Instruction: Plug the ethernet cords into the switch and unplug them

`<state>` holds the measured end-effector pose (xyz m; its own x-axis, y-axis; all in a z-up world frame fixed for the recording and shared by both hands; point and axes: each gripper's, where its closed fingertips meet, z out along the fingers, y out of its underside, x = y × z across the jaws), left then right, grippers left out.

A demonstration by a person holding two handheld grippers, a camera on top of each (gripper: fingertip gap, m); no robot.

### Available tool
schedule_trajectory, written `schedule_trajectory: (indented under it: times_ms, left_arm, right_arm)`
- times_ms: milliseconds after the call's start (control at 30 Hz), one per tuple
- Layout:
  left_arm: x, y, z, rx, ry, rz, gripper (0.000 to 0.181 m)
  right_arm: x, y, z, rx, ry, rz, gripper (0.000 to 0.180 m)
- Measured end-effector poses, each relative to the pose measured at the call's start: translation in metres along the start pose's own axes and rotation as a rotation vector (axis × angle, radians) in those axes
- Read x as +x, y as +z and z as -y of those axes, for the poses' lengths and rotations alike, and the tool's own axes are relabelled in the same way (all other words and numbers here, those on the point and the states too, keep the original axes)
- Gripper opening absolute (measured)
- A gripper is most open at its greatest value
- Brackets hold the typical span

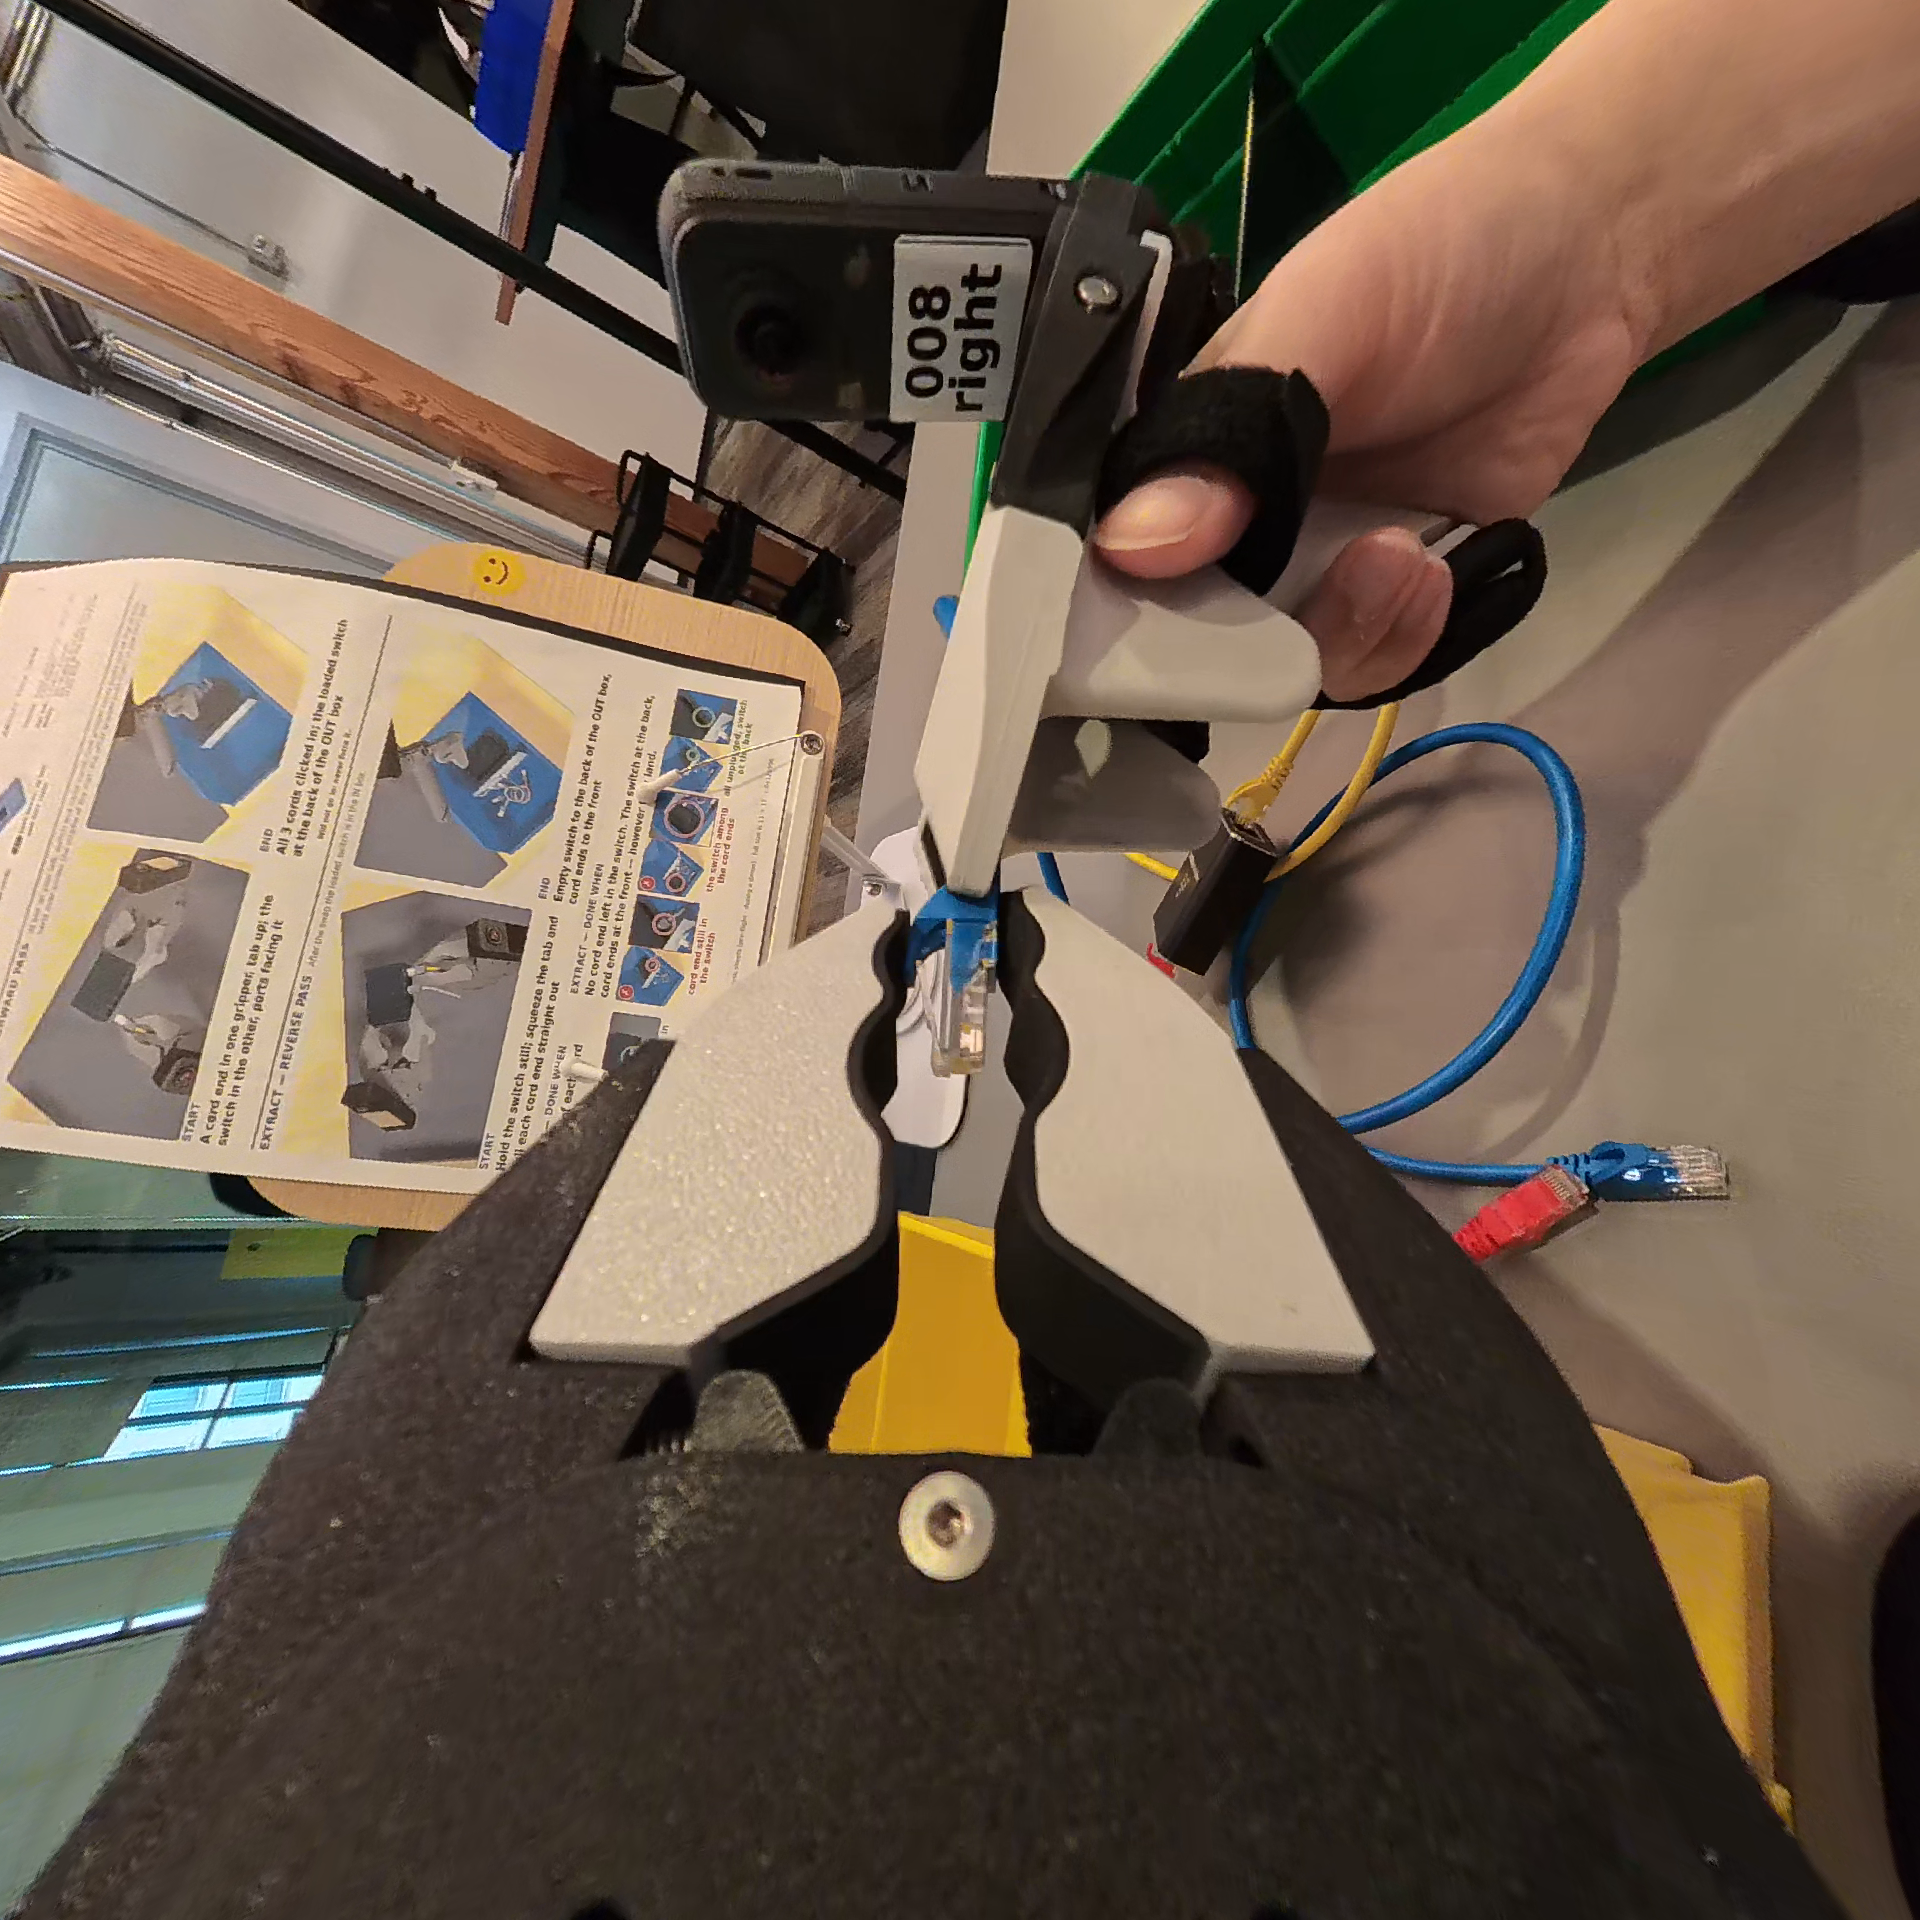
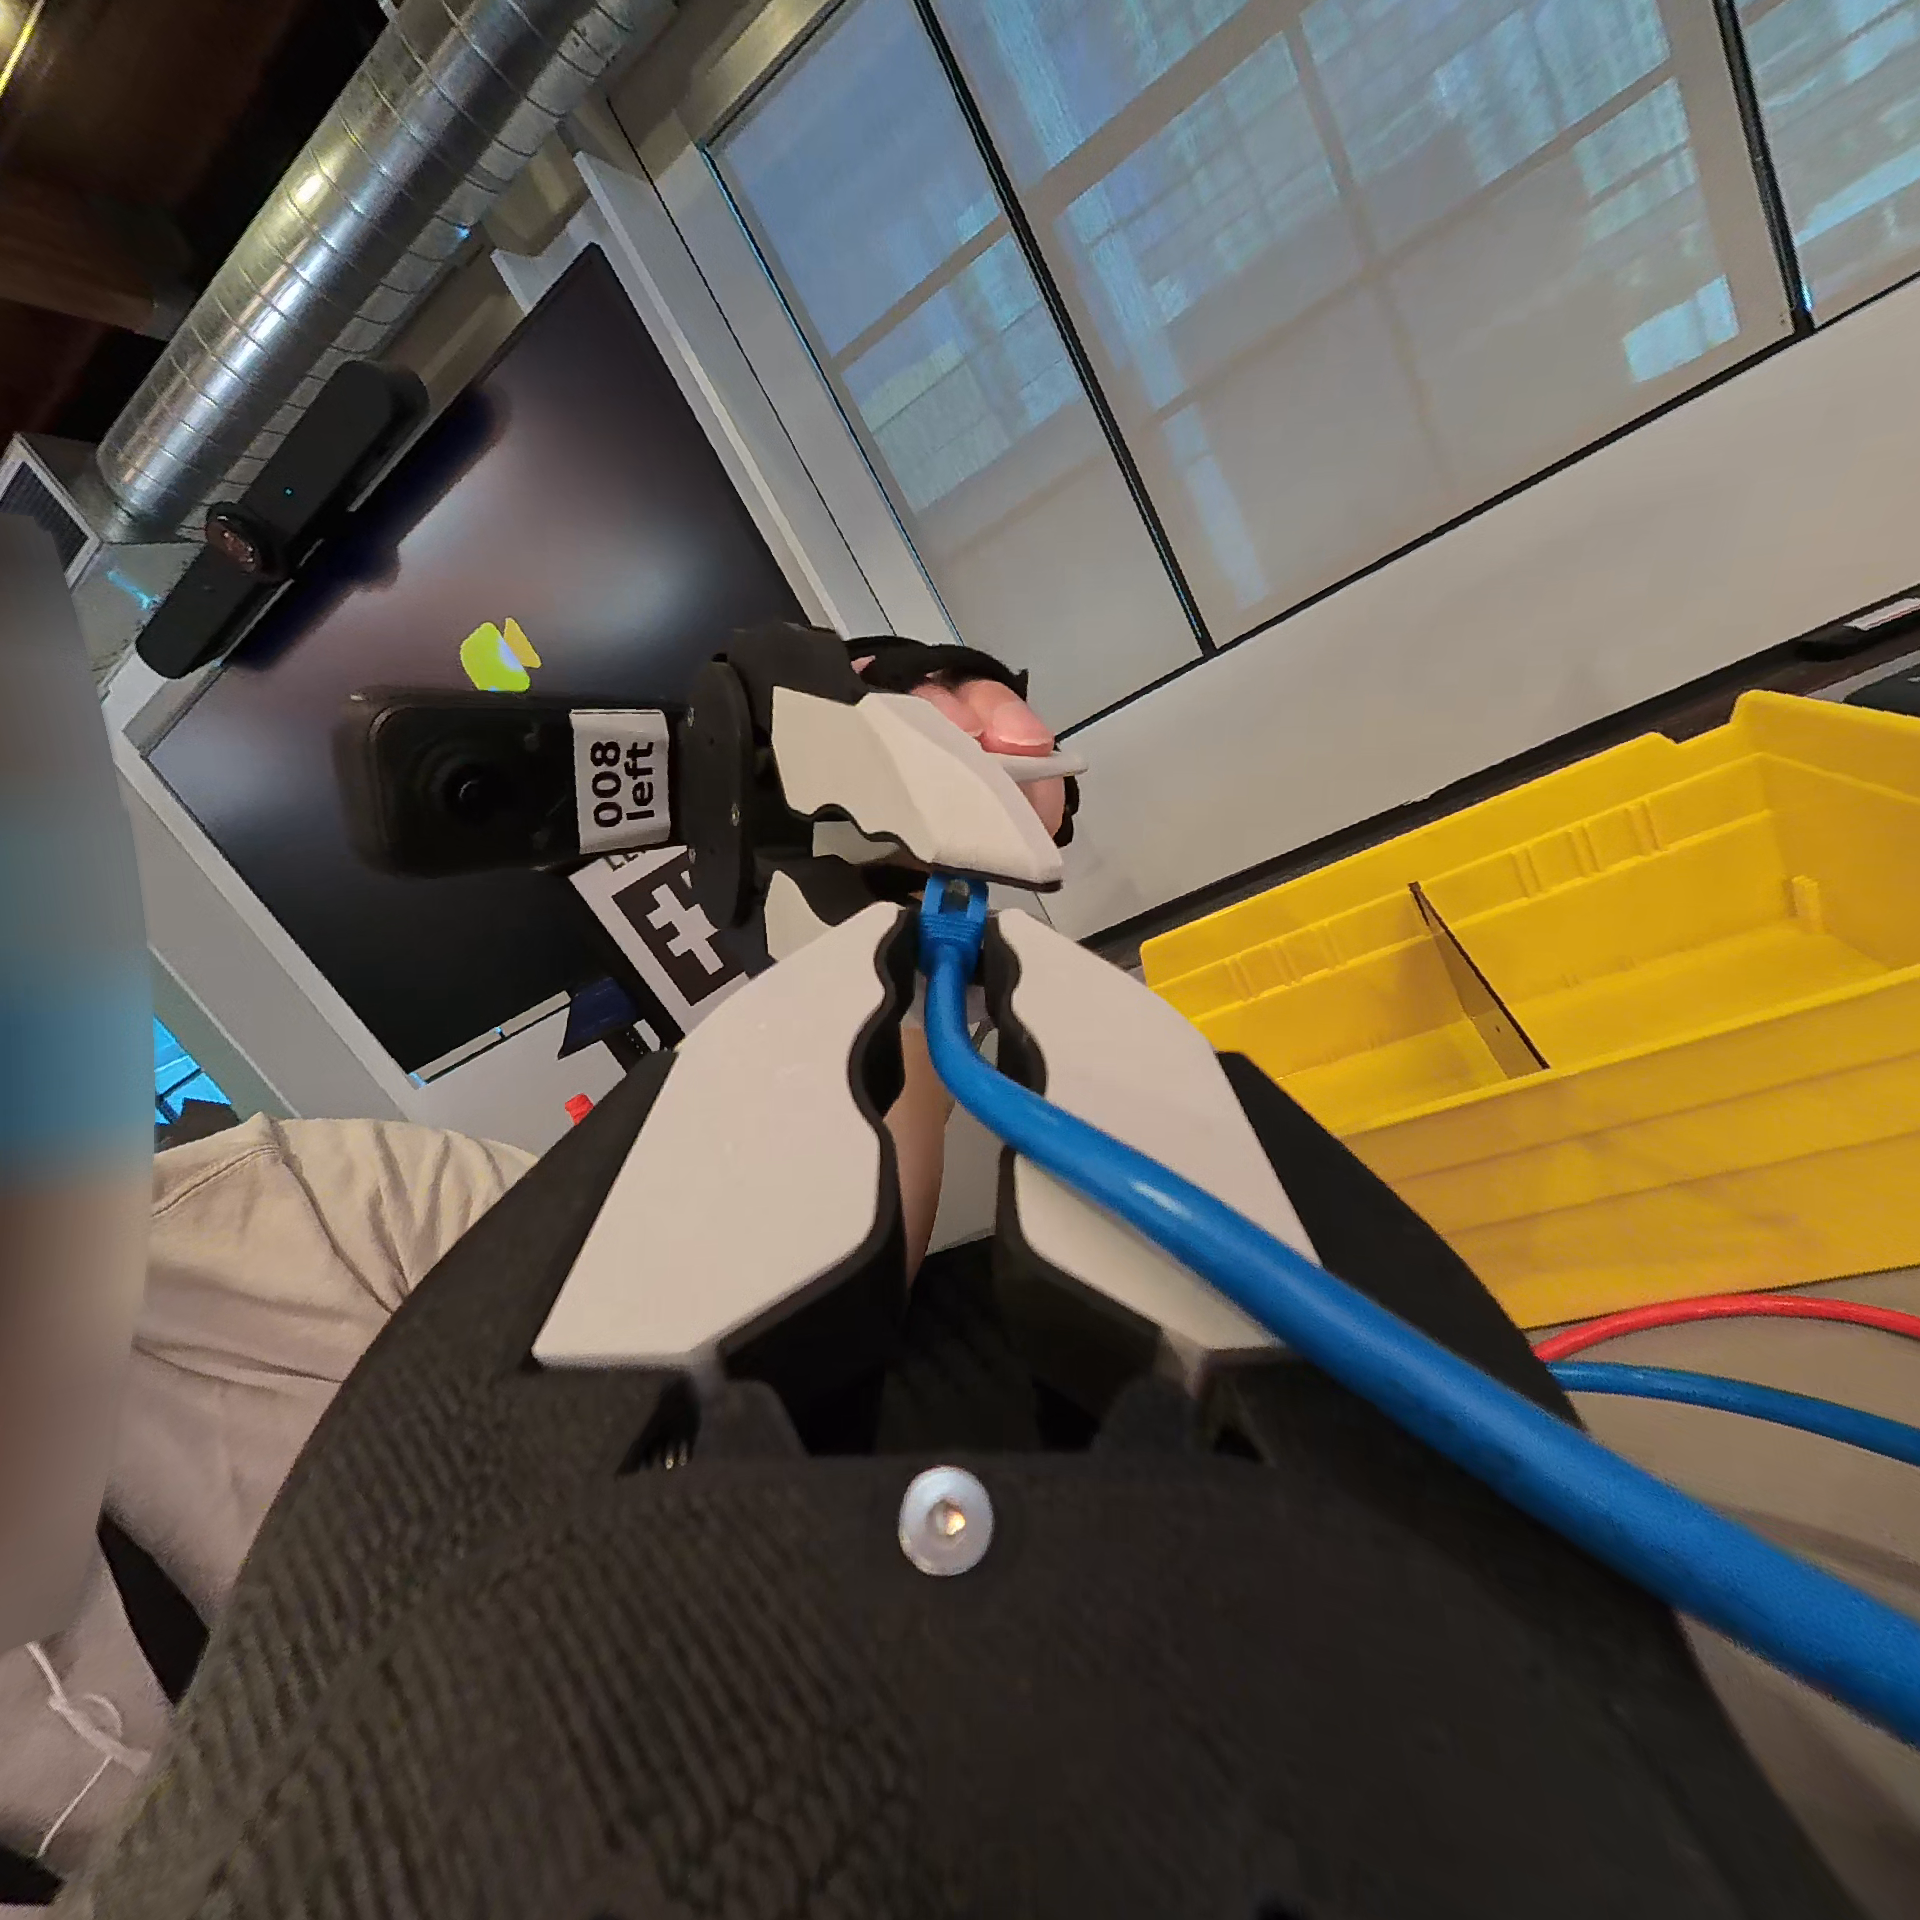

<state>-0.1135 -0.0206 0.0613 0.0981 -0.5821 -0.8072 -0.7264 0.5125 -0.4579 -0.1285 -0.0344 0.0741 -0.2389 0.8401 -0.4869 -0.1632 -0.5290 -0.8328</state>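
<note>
Left gripper [image 1: 951, 935] and right gripper [image 2: 945, 940] jaws both clamp blue cord plug [image 1: 961, 977], mid-air, clear of table [image 1: 1766, 935].

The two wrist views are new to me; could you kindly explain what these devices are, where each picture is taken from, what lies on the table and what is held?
A person holds a hand-squeezed two-finger gripper in each hand, and a camera on each looks along its fingers. The left wrist view shows the left gripper in front, with the person's hand working the other one. The right wrist view shows the right gripper in the same way. Both appear to clamp the plug end of one blue cord. On the grey table lie the black switch, a yellow cord, a red plug and the blue cord's other plug. An instruction sheet and a yellow bin are nearby.
</note>
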Motion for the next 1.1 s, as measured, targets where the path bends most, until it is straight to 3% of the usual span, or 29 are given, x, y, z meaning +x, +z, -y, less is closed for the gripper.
schedule_trajectory:
  times_ms: [867,1100]
  left_arm:
    - [0.007,0.006,-0.003,-0.044,0.03,-0.021,0.016]
    - [-0.011,-0.008,0.019,0.074,-0.127,0.041,0.031]
  right_arm:
    - [0.003,0.001,-0.008,-0.07,0.01,-0.045,0.013]
    - [-0.017,-0.009,0.016,0.076,0.214,0.165,0.013]
